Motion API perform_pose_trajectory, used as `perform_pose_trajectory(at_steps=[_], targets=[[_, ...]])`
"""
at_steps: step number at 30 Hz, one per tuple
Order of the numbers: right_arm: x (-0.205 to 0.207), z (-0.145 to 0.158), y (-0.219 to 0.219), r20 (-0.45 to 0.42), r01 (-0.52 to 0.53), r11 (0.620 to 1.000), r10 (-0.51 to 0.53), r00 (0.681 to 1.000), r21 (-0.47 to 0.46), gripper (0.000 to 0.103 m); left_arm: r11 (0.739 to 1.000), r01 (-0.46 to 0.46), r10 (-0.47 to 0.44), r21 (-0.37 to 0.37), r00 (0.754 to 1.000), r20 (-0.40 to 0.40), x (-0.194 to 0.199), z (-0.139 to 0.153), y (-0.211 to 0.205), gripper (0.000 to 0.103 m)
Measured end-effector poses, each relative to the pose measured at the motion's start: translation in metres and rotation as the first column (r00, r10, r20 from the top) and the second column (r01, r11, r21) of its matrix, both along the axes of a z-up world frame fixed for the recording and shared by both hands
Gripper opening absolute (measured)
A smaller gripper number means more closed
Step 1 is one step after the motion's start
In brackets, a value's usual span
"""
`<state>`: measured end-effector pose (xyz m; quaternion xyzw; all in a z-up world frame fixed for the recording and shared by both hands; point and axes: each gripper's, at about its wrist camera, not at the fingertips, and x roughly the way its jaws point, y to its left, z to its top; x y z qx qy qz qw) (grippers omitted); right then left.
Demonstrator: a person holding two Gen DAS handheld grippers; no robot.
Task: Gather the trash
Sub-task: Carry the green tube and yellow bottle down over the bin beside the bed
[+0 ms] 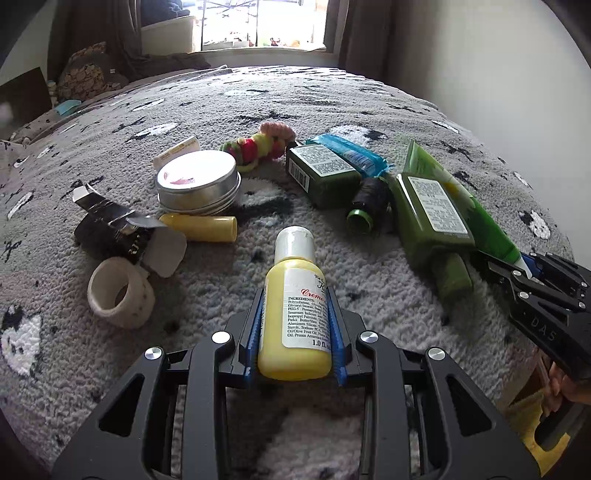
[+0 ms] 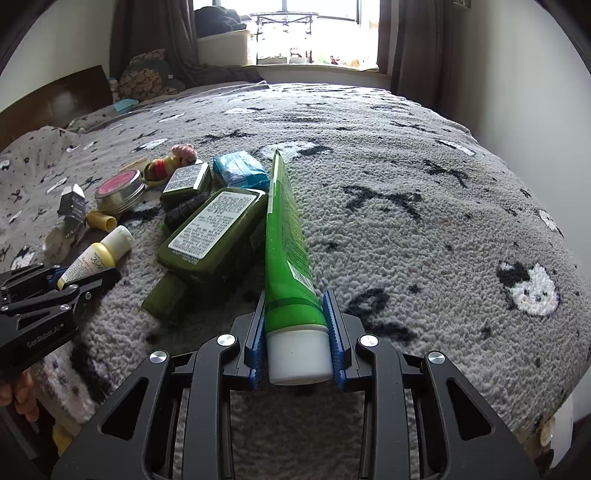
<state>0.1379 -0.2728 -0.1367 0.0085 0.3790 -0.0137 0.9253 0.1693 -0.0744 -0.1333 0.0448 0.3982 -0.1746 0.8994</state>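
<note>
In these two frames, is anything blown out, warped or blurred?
Left wrist view: the bright window is overexposed, the grey patterned blanket bulges from fisheye distortion, corners are dark. Right wrist view: same blown-out window and curvature; the white-capped green tube stays sharp.

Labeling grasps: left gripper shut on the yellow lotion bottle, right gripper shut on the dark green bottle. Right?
Partly. The left gripper does clamp the yellow lotion bottle. But the right gripper is shut on the bright green tube, at its white cap end; the dark green bottle lies beside it, as the right wrist view shows.
</note>
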Motion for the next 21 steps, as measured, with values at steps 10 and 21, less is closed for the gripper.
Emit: perform_pose_trajectory(at_steps=[10, 21], targets=[[-0.052, -0.006, 0.002, 0.002, -0.023, 0.999, 0.023, 1.000, -0.024, 0.029, 1.000, 0.011, -0.012, 0.023, 0.999, 0.041, -0.065, 0.000, 0.021, 0.029], [-0.116, 0.009, 0.018, 0.078, -0.089, 0.996, 0.087, 0.993, 0.014, 0.029, 1.000, 0.009, -0.010, 0.021, 0.999, 0.045, -0.129, -0.006, 0.040, 0.029]])
